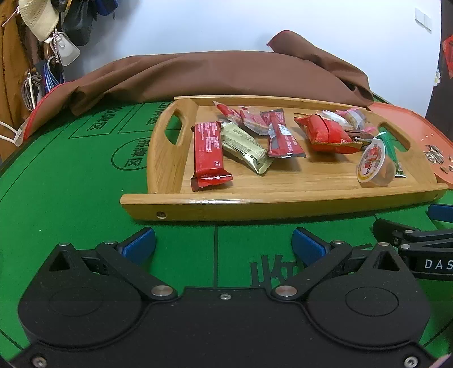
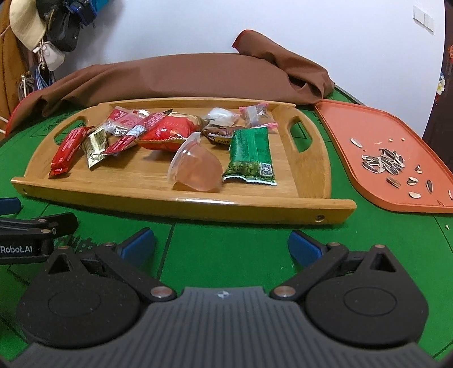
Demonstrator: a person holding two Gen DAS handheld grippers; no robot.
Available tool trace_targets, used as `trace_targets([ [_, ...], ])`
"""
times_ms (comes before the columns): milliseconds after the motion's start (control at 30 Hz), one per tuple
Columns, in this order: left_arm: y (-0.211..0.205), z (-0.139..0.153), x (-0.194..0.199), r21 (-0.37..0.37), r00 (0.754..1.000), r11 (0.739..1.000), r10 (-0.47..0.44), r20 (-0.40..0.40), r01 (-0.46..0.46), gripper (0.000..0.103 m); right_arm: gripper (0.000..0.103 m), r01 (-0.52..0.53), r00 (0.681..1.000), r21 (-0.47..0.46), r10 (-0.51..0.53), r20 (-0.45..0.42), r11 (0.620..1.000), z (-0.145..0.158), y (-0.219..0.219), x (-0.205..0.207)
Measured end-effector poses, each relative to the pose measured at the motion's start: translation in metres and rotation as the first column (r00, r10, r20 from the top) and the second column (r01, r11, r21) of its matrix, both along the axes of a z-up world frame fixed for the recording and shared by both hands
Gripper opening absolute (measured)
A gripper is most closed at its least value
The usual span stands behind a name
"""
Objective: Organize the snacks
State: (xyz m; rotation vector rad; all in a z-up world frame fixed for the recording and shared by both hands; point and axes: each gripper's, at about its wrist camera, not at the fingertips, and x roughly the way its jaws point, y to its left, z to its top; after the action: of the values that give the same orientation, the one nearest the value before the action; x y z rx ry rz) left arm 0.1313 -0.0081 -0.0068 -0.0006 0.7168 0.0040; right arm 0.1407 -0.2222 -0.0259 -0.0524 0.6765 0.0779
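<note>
A wooden tray [image 1: 198, 208] [image 2: 181, 206] with handle cut-outs stands on the green felt table and holds several snacks: a long red bar [image 1: 208, 151] [image 2: 68, 151], a gold-wrapped bar [image 1: 245, 147] [image 2: 96, 145], a red pouch [image 1: 328, 133] [image 2: 170, 130], a jelly cup [image 1: 373, 162] [image 2: 196, 167] on its side and a green pea packet [image 2: 250, 154]. My left gripper [image 1: 223, 245] is open and empty, in front of the tray's near rim. My right gripper [image 2: 220, 245] is open and empty, also just in front of the rim.
An orange tray [image 2: 368, 124] [image 1: 407, 119] with sunflower seeds [image 2: 383, 164] lies right of the wooden tray. A brown cloth [image 1: 215, 76] [image 2: 181, 76] is heaped behind it. Bags and a hat [image 1: 39, 17] hang at the far left. Each gripper shows at the other view's edge.
</note>
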Motion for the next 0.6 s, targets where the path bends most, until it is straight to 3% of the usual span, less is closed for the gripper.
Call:
trace_targets([
  [600, 0.0002, -0.0009, 0.002, -0.002, 1.0, 1.0, 0.007, 0.009, -0.007, 0.103, 0.103, -0.001, 1.0, 0.003, 0.001, -0.001, 1.0, -0.0004, 0.0002, 0.0009],
])
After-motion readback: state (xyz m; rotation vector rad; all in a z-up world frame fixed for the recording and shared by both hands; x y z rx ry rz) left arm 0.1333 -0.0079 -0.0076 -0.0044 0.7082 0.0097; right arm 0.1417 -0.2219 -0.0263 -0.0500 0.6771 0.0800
